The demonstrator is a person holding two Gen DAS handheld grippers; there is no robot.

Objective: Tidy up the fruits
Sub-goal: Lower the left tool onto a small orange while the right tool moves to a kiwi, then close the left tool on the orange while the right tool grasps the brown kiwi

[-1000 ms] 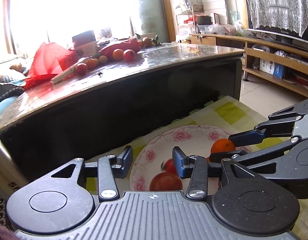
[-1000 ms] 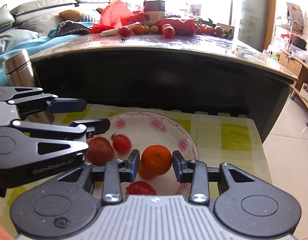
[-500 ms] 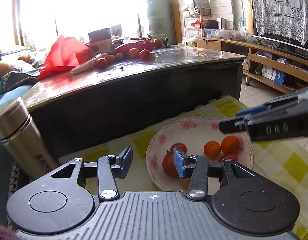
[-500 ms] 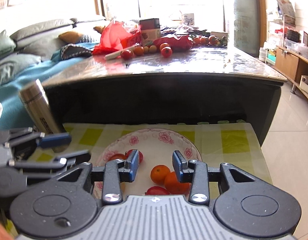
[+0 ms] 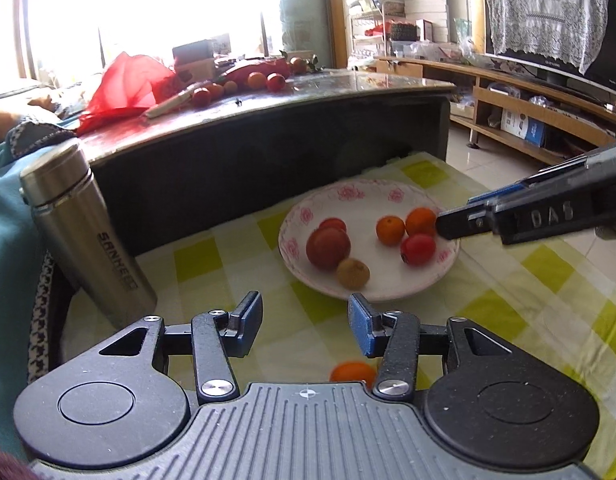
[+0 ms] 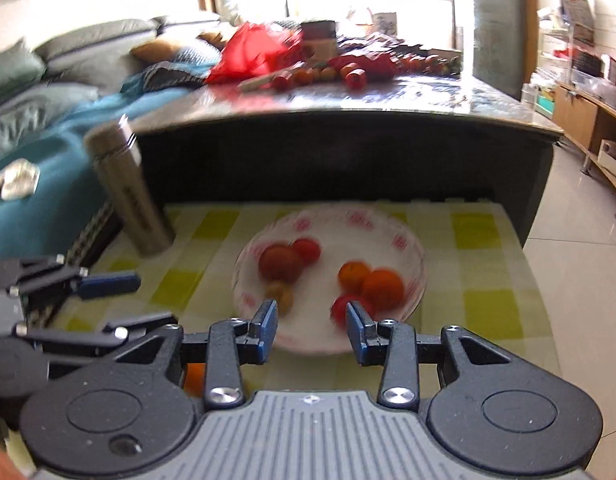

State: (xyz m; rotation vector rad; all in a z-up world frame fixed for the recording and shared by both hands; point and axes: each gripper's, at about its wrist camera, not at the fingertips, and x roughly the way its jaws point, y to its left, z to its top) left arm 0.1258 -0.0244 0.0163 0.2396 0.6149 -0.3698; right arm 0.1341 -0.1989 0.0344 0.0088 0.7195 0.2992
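Both grippers were held with their jaws spread and nothing between them: the left gripper (image 5: 306, 330) above the checked cloth (image 5: 196, 256), the right gripper (image 6: 311, 330) just short of the near rim of the flowered bowl (image 6: 408, 248). Six fruits lay in the bowl ahead of both grippers, while one loose orange fruit (image 5: 353, 372) sat on the cloth directly beneath the left gripper's fingers. By judgement, that stray fruit was the piece to be collected next; the left gripper would best be lowered squarely over it and closed gently, since a round fruit could roll on the cloth. Most of that fruit was hidden behind the gripper body. The right wrist view was motion-blurred, so the fruits there could not be told apart clearly.
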